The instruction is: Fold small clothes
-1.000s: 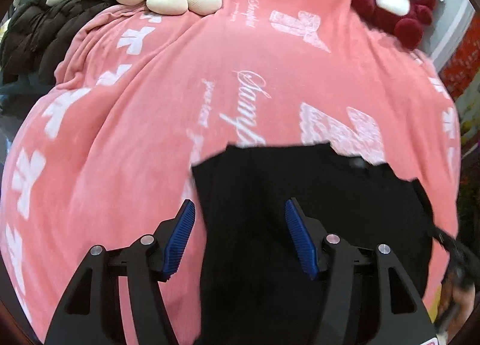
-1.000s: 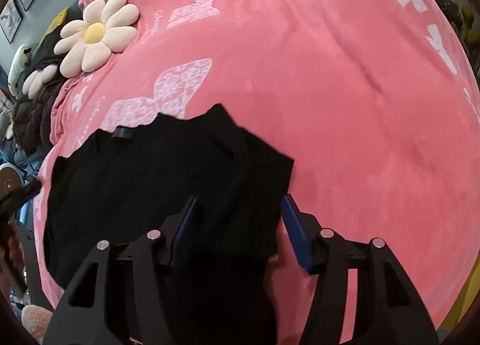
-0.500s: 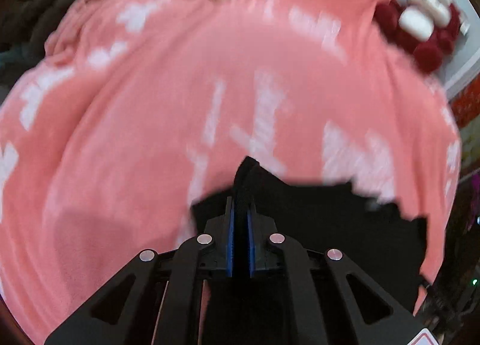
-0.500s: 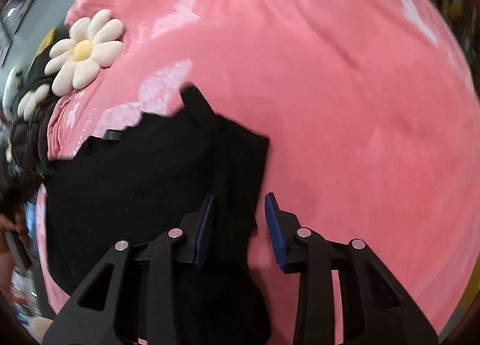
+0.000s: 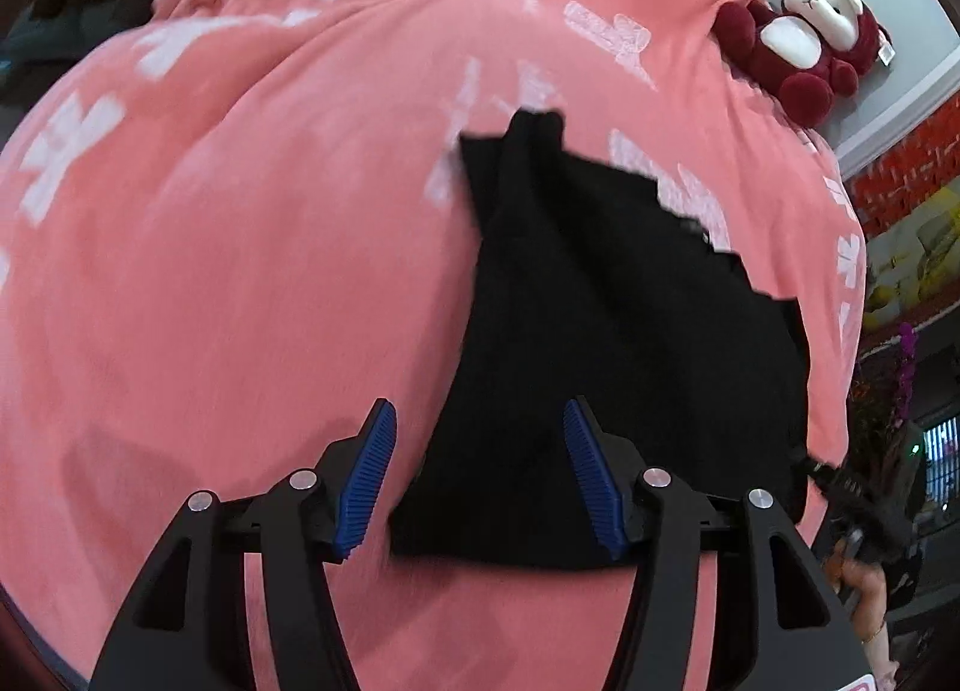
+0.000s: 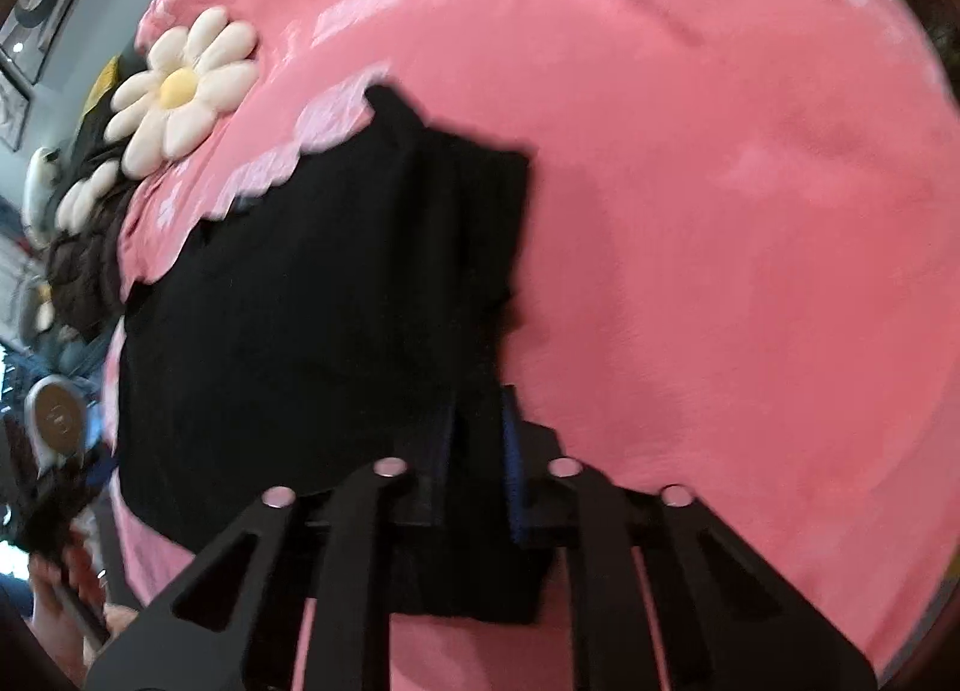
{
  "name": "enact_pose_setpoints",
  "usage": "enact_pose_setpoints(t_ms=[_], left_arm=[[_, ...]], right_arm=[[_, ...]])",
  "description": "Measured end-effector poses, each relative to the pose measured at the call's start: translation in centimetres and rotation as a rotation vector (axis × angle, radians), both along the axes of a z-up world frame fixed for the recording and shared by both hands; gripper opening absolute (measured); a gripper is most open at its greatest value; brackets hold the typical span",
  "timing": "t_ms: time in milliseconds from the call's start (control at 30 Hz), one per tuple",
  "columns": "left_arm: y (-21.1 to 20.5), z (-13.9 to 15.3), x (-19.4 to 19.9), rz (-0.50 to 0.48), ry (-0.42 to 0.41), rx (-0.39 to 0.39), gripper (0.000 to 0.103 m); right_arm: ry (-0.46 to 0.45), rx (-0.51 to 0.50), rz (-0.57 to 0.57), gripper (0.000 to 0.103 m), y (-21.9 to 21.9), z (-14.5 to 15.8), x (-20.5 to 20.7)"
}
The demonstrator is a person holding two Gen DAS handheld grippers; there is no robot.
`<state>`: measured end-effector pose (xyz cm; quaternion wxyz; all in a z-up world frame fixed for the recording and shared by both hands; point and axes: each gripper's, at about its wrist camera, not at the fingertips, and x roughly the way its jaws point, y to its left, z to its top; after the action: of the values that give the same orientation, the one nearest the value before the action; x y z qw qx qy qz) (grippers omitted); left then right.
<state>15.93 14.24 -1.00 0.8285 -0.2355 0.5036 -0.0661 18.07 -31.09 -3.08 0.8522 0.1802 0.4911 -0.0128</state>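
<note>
Black garment [image 5: 606, 325]: lies on the pink blanket [image 5: 240, 271], near its front edge; its left side looks already turned inward, leaving a slanted edge and a small peak toward the far side.
Landmark: everything is placed against the garment.
Left gripper [image 5: 480, 472]: jaws opening, blue pads apart over the garment's near-left edge, cloth below them but not pinched.
Right gripper [image 6: 477, 457]: closed tight on a bunch of cloth at the garment's near-right edge.
Step in hand: probably folding the right side over toward the middle.
How to do it well: lift the pinched edge only slightly, carry it straight across, and lay it flat so the new edge runs parallel to the left one.
Risk: a thick bunch in the right gripper may drag the whole garment.
Bystanders: daisy cushion [image 6: 180, 90] and plush toy [image 5: 804, 42] lie beyond the garment, well apart.
</note>
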Motion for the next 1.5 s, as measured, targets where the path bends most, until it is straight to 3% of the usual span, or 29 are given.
enact_pose_setpoints(t_ms=[33,67,133,167,233,267,300,400,500,533,567,600,633,733,900,967,1033,1100,1167,1267,1300,1333,1400,1433,1500], left_arm=[[0.0,-0.2,-0.5,0.002,0.007,-0.003,0.056],[-0.1,-0.4,-0.9,0.004,0.016,-0.008,0.056],[-0.1,-0.7,-1.4,0.02,0.019,-0.013,0.056],[-0.1,-0.9,-1.3,0.032,0.022,-0.018,0.056],[-0.2,-1.5,-1.3,0.043,0.035,-0.033,0.06],[-0.4,-1.9,-1.3,0.053,0.046,-0.049,0.061],[-0.5,-2.4,-1.4,0.066,0.047,-0.065,0.064],[-0.9,-2.4,-1.5,0.093,0.011,-0.065,0.068],[-1.4,-2.1,-1.0,0.083,0.018,-0.058,0.066],[-1.4,-2.0,-0.8,0.077,0.025,-0.074,0.049],[-1.4,-2.0,-0.5,0.06,0.037,-0.123,0.028],[-1.5,-2.2,-0.2,0.043,0.075,-0.155,0.01],[-1.5,-2.1,0.0,0.052,0.091,-0.158,0.009],[-1.5,-0.5,-0.3,0.04,0.079,-0.131,0.008],[0.4,4.5,-3.1,-0.013,0.057,-0.179,0.008],[0.3,4.8,-4.9,-0.053,0.088,-0.177,0.008],[-0.2,4.0,-6.8,-0.079,0.134,-0.162,0.008],[-1.4,1.7,-8.8,-0.092,0.189,-0.072,0.01],[-2.5,-0.1,-9.9,-0.087,0.225,0.031,0.012],[-2.9,1.2,-10.2,-0.041,0.175,0.104,0.016],[-2.9,2.2,-10.0,-0.035,0.134,0.12,0.018],[-2.9,3.4,-9.6,-0.033,0.092,0.142,0.03],[-3.4,6.0,-7.9,-0.038,0.01,0.198,0.053],[-3.6,7.2,-6.3,-0.046,-0.037,0.219,0.058],[-3.7,7.7,-4.2,-0.054,-0.063,0.248,0.058]], right_arm=[[0.028,-0.045,-0.022,0.007,-0.5,-0.4,-0.2],[0.068,-0.026,-0.032,0.01,-1.1,-1.0,-0.4],[0.077,0.115,-0.038,0.013,-2.1,-1.3,-1.7],[0.064,0.154,-0.033,0.019,-2.1,-1.0,-2.7],[0.021,0.149,-0.037,0.049,-1.7,-0.1,-4.3],[0.006,0.153,-0.037,0.071,-1.4,0.1,-4.9],[0.001,0.168,-0.028,0.078,-1.1,0.0,-5.2],[0.028,0.253,0.006,0.077,0.2,-1.4,-4.8],[0.067,0.259,-0.003,0.08,1.3,-2.7,-3.4],[0.041,0.244,0.006,0.079,1.6,-2.2,-3.2],[0.033,0.247,0.023,0.052,1.9,-1.9,-3.2],[0.055,0.265,0.032,0.01,2.0,-2.1,-2.8],[0.074,0.306,0.026,0.011,1.8,-2.2,-2.7],[0.026,0.265,0.057,0.009,1.7,1.2,-3.7],[-0.013,0.239,0.099,0.009,0.8,5.9,-7.7],[0.029,0.219,0.109,0.009,0.6,5.5,-9.8],[0.104,0.191,0.112,0.009,0.8,3.2,-11.9],[0.179,0.193,0.106,0.013,1.2,0.2,-13.3],[0.243,0.092,0.077,0.019,1.4,-1.8,-14.2],[0.167,0.074,0.038,0.022,0.9,0.4,-14.0],[0.129,0.047,0.037,0.027,0.7,1.7,-13.6],[0.084,0.004,0.048,0.031,0.7,3.3,-12.7],[0.024,-0.046,0.074,0.053,0.7,5.3,-10.7],[-0.006,-0.061,0.086,0.054,0.8,6.1,-9.0],[-0.021,-0.059,0.1,0.055,0.8,6.5,-6.0]])
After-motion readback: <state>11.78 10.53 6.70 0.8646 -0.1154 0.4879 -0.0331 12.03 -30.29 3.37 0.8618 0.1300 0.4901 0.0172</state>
